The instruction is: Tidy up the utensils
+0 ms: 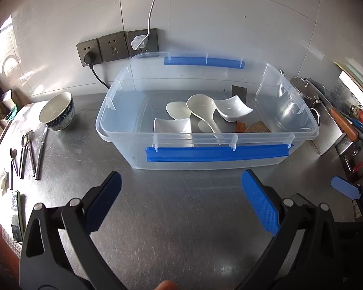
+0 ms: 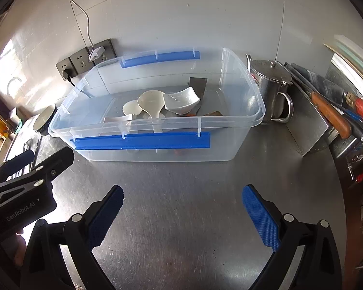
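A clear plastic bin [image 1: 230, 154] [image 2: 230, 145] with blue handle strips stands on the steel counter. Inside lie white rice paddles [image 1: 200, 111] [image 2: 148, 104], two small white square dishes [image 1: 173, 125] [image 2: 181, 99] and a cleaver with a wooden handle [image 1: 256, 128]. Several metal utensils [image 1: 29, 154] lie in a row on the counter left of the bin. My left gripper [image 1: 181, 191] hovers open just in front of the bin, empty. My right gripper [image 2: 182, 205] is open and empty too, further back from the bin; the left gripper's body [image 2: 24, 181] shows at its left.
A blue-patterned bowl [image 1: 58, 112] sits left of the bin. A steel kettle [image 2: 271, 89] stands right of it, next to a knife rack with wooden-handled knives [image 2: 331, 113]. Wall sockets with plugs [image 1: 116, 48] are behind. Bare steel counter [image 2: 181, 181] lies in front.
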{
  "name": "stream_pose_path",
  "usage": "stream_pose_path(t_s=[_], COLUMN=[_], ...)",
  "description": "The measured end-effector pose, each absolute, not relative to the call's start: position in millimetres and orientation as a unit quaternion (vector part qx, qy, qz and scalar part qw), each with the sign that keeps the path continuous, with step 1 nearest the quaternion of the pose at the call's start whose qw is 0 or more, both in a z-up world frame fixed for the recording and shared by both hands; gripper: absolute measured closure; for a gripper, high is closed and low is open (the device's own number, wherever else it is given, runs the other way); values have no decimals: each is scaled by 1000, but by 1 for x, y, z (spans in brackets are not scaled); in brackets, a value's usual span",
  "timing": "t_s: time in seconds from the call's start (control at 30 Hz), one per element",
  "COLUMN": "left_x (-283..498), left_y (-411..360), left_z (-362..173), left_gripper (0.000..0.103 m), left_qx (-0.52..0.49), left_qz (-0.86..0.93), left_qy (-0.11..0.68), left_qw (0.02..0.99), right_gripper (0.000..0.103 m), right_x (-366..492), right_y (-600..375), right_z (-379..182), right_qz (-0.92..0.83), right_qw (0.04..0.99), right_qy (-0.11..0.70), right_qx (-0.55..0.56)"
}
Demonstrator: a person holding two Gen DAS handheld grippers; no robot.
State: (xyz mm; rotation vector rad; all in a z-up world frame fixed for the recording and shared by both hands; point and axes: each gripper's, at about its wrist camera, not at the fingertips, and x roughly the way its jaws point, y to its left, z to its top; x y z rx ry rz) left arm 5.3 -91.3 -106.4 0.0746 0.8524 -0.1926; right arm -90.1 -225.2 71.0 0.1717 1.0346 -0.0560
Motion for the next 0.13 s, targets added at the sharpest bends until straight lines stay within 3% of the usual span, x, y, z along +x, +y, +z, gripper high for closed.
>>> stream_pose_path(t_s=[0.13], left_x=[5], left_y=[-86], left_z=[-107], left_gripper=[8], left_qx=[34], left_qz=[-92], left_qy=[413], left_qw=[905], right_gripper=[5], right_x=[-89], right_y=[-224], right_z=[70], right_qz=[-29], right_qw=[864], right_qy=[496], right_qx=[79])
